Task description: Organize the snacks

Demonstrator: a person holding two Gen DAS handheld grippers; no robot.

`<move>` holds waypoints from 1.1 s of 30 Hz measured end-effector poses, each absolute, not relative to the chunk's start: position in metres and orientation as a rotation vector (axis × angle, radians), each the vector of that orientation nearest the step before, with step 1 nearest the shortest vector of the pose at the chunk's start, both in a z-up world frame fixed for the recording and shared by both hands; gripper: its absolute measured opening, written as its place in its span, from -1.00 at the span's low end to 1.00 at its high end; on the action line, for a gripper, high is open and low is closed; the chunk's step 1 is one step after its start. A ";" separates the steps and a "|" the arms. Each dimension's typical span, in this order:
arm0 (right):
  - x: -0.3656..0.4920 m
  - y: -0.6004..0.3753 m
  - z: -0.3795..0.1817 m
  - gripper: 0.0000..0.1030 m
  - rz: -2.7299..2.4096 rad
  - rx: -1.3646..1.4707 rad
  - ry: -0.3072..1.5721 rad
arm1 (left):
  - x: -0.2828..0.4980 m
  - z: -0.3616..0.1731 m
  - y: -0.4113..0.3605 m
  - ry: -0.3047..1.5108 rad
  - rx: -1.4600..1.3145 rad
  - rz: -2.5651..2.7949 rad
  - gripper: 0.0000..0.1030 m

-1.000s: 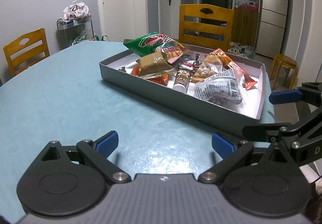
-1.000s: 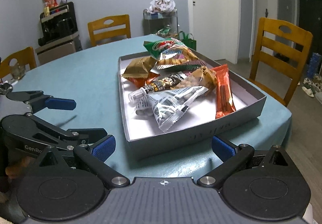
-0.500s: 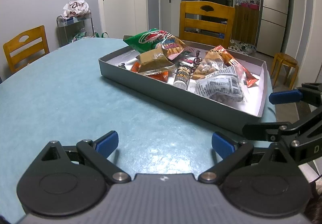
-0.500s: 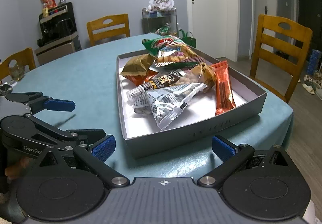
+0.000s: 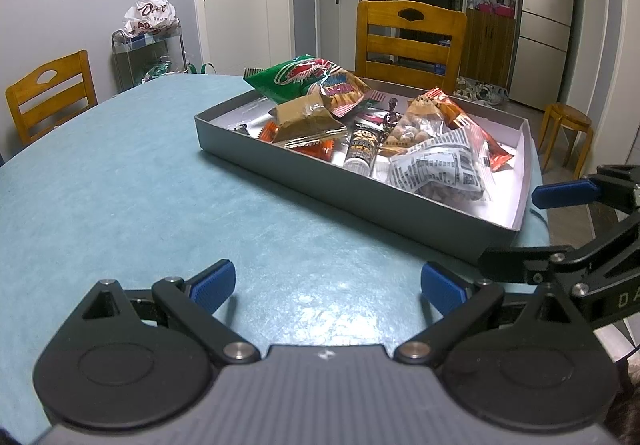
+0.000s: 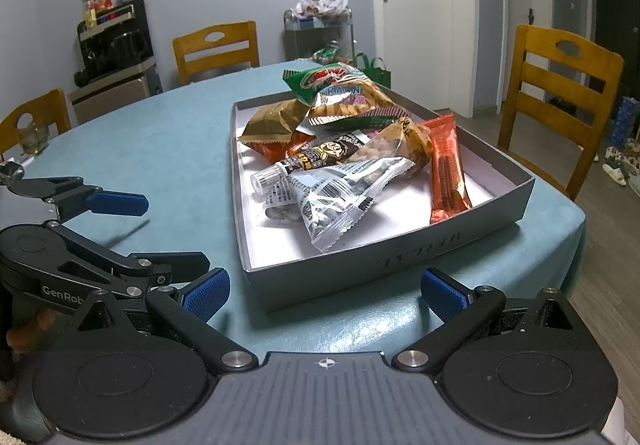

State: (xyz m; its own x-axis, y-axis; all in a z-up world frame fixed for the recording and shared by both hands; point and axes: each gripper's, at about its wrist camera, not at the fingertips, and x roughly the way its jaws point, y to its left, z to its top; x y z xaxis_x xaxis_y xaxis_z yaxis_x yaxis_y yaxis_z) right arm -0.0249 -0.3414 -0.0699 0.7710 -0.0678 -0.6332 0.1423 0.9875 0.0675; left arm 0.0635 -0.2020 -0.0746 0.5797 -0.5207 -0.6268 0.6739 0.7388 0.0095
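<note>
A grey shallow box (image 5: 360,201) (image 6: 400,261) sits on the teal table and holds several snacks: a green prawn-cracker bag (image 5: 308,79) (image 6: 340,93), a brown packet (image 5: 308,121) (image 6: 276,123), a clear black-and-white printed nut bag (image 5: 440,169) (image 6: 340,197), an orange wafer pack (image 6: 448,169) and a small tube (image 6: 304,161). My left gripper (image 5: 326,287) is open and empty, low over the table short of the box. My right gripper (image 6: 324,293) is open and empty at the box's near wall.
The teal table (image 5: 120,181) spreads to the left of the box. Wooden chairs (image 5: 412,41) (image 6: 560,93) stand around it. The table edge drops off right of the box (image 6: 560,245). A glass (image 6: 34,135) stands at the far left edge.
Both grippers have dipped slightly lower, so the box appears a little higher and flatter in both views. Jaws stay open. The snacks have not moved.
</note>
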 end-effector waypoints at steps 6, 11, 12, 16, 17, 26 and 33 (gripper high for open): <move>-0.023 -0.342 -0.071 1.00 -0.112 0.114 0.688 | 0.064 -0.075 -0.202 0.645 0.260 -0.706 0.95; -0.022 -0.343 -0.071 1.00 -0.107 0.114 0.692 | 0.064 -0.076 -0.203 0.647 0.261 -0.702 0.95; -0.022 -0.343 -0.072 1.00 -0.106 0.115 0.692 | 0.065 -0.076 -0.203 0.648 0.260 -0.702 0.95; -0.021 -0.343 -0.074 1.00 -0.105 0.116 0.698 | 0.065 -0.076 -0.203 0.649 0.261 -0.702 0.95; -0.022 -0.343 -0.074 1.00 -0.104 0.117 0.699 | 0.065 -0.076 -0.203 0.648 0.262 -0.701 0.95; -0.023 -0.343 -0.076 1.00 -0.104 0.113 0.699 | 0.066 -0.077 -0.202 0.649 0.262 -0.701 0.95; -0.023 -0.343 -0.075 1.00 -0.105 0.114 0.699 | 0.066 -0.077 -0.202 0.651 0.258 -0.703 0.95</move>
State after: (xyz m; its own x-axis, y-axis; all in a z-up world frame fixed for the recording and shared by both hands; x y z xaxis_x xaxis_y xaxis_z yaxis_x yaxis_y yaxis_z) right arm -0.0226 -0.3428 -0.0755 0.7606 -0.0581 -0.6467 0.1342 0.9885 0.0690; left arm 0.0657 -0.2024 -0.0766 0.5779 -0.5156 -0.6326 0.6703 0.7420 0.0075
